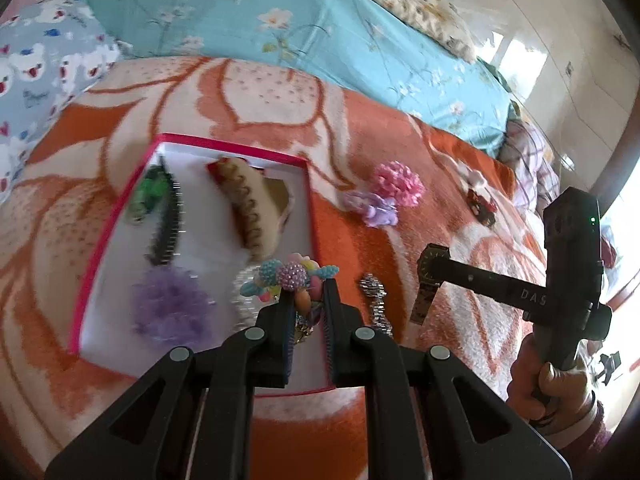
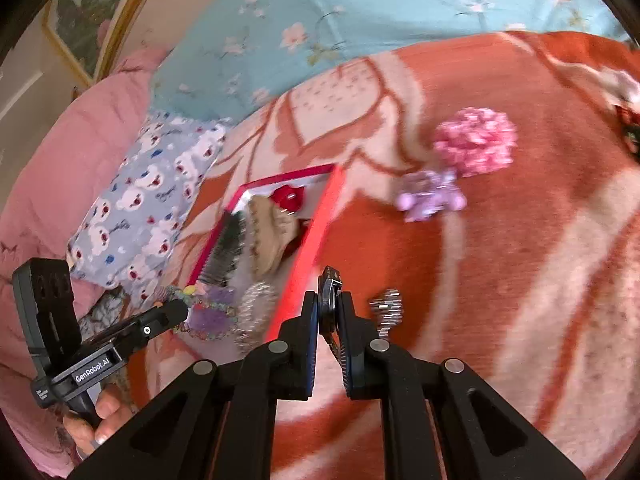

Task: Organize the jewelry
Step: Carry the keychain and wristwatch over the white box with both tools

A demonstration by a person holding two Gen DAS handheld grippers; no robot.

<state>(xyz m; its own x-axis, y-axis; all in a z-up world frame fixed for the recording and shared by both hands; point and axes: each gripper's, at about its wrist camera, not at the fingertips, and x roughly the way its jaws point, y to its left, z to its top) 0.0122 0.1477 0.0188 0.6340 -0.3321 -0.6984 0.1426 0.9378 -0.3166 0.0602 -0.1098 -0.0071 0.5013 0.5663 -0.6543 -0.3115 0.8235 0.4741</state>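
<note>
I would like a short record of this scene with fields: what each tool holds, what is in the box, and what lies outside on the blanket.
left tool: shut on colourful beaded bracelet, above the box's near right corner
right tool: shut on dark wristwatch, beside the box
red-rimmed white box: beige claw hair clip, black comb clip, fluffy purple pompom
orange-and-cream blanket: pink flower hair tie, lilac plastic bow clip, silver metal watch band

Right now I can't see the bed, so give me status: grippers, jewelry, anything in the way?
Left gripper shut on beaded bracelet, over box. Right gripper shut on watch, beside box wall. Silver bracelet and pink pom-pom loose on blanket.
</note>
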